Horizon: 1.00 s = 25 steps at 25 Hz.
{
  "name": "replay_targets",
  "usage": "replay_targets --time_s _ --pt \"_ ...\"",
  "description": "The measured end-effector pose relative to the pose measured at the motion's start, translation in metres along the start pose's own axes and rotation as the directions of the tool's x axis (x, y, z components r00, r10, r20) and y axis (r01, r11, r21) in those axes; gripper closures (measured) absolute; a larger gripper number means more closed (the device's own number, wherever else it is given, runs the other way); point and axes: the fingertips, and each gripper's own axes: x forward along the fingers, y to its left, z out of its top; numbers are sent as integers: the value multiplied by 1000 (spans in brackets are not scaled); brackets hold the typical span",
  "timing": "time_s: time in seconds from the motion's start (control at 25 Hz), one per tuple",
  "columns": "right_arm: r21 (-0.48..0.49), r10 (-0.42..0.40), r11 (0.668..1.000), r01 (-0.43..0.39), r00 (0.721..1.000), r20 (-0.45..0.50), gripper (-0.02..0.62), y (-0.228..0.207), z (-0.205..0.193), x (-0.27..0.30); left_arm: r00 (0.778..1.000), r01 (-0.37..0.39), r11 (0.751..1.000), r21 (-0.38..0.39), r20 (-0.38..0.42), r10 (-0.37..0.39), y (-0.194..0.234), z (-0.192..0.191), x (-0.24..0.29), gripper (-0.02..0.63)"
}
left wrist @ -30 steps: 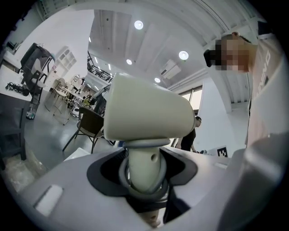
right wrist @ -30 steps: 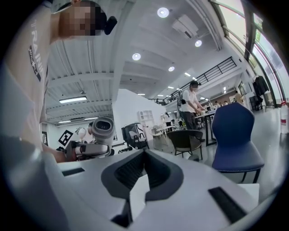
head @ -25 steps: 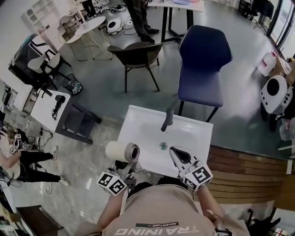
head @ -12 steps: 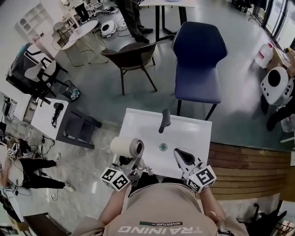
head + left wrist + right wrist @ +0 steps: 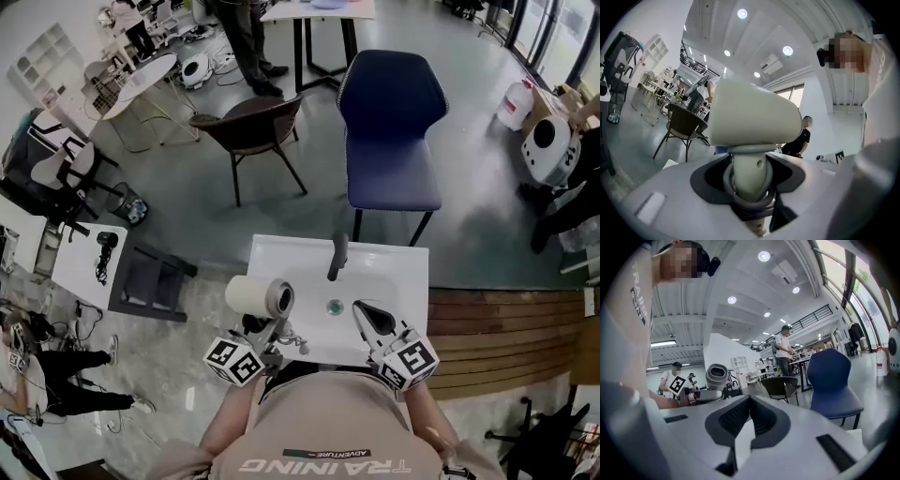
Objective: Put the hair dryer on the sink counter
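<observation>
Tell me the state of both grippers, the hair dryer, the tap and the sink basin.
White rectangular sink: basin bare.
Dark grey tap: no water visible.
Cream plastic hair dryer: held handle down, barrel level, at the sink's left edge.
Left gripper: shut on the dryer's handle.
Right gripper: shut, empty.

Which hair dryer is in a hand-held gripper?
The cream hair dryer, handle clamped in the left hand-held gripper; the black hair dryer lies on a white side table.
</observation>
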Motion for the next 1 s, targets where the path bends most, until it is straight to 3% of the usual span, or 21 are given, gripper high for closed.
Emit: replay_targets --time_s 0.36,0.64,1.0 --pt "-13 -63 998 62 998 -31 592 37 2 67 991 0 1000 14 -130 2 88 1 -34 388" --pt "-27 -120 993 119 992 -49 592 54 3 104 964 -27 999 32 -265 34 154 -20 -29 388" --pt "-39 -235 972 233 970 -58 592 35 1 89 884 -11 999 54 -465 35 205 -60 8 390"
